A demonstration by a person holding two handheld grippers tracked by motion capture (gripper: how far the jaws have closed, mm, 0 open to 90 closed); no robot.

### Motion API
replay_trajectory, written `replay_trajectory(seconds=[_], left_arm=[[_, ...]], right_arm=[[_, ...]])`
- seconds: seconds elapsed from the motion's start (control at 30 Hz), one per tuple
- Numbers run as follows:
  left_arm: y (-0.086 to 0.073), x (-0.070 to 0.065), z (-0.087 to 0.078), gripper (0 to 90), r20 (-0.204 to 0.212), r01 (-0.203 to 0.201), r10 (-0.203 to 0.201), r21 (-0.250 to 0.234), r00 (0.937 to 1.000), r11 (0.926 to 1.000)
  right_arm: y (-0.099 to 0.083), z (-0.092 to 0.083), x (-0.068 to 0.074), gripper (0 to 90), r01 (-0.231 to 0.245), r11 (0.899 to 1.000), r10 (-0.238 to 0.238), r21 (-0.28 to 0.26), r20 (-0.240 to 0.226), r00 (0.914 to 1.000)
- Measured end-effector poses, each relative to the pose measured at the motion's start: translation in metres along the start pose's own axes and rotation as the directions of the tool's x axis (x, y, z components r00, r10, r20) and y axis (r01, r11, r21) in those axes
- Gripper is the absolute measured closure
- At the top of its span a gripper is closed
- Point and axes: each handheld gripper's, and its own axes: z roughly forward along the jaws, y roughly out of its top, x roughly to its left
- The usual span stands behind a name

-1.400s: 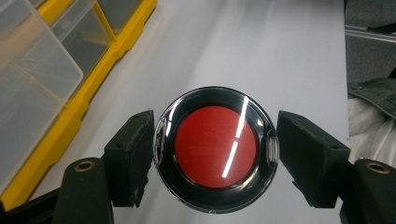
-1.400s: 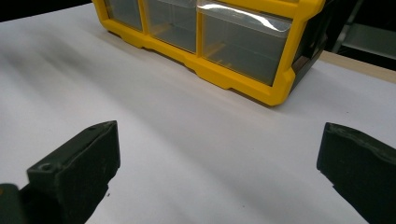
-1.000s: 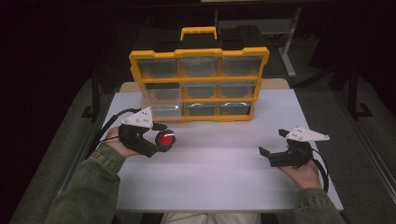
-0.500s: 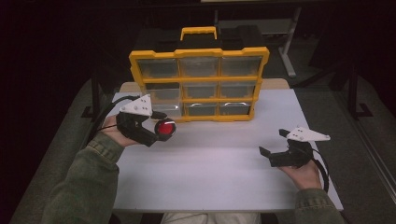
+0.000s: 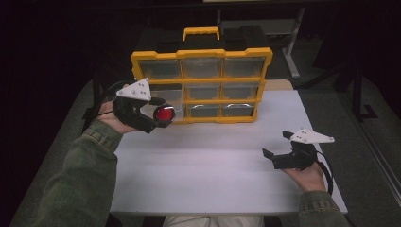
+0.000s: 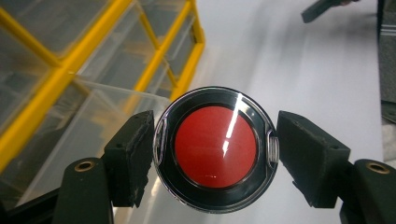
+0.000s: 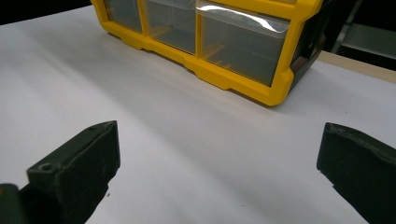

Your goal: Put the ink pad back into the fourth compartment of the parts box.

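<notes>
Lifted from near the white desk (image 5: 208, 179), the left tool (image 5: 163, 113) now pinches a round red-centred clear case (image 6: 215, 149) beside the yellow clear-drawered organiser (image 5: 203, 85), likely for stowing; the right tool (image 5: 279, 149) rests spread.

Dim, dark surroundings — glare streak on red disc (image 6: 215, 150), drawers blurred.

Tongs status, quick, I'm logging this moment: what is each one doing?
Left tongs: closed on the round red-centred disc, near the yellow drawer organiser.
Right tongs: open, holding nothing, over the white table.
</notes>
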Motion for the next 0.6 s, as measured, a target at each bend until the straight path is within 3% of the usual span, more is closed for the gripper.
replay_trajectory(seconds=[0.23, 0.6], left_arm=[[0.008, 0.018, -0.008, 30.4, -0.013, 0.033, -0.034, -0.023, 0.9993, 0.9992], [0.006, 0.041, -0.005, 30.4, -0.044, 0.068, -0.069, -0.003, 0.9967, 0.9976]], right_arm=[[0.000, 0.000, 0.000, 0.0, 0.001, 1.000, -0.001, 0.004, 0.001, 1.0000], [-0.001, 0.000, 0.001, 0.0, 0.003, 1.000, -0.003, 0.007, 0.000, 1.0000]])
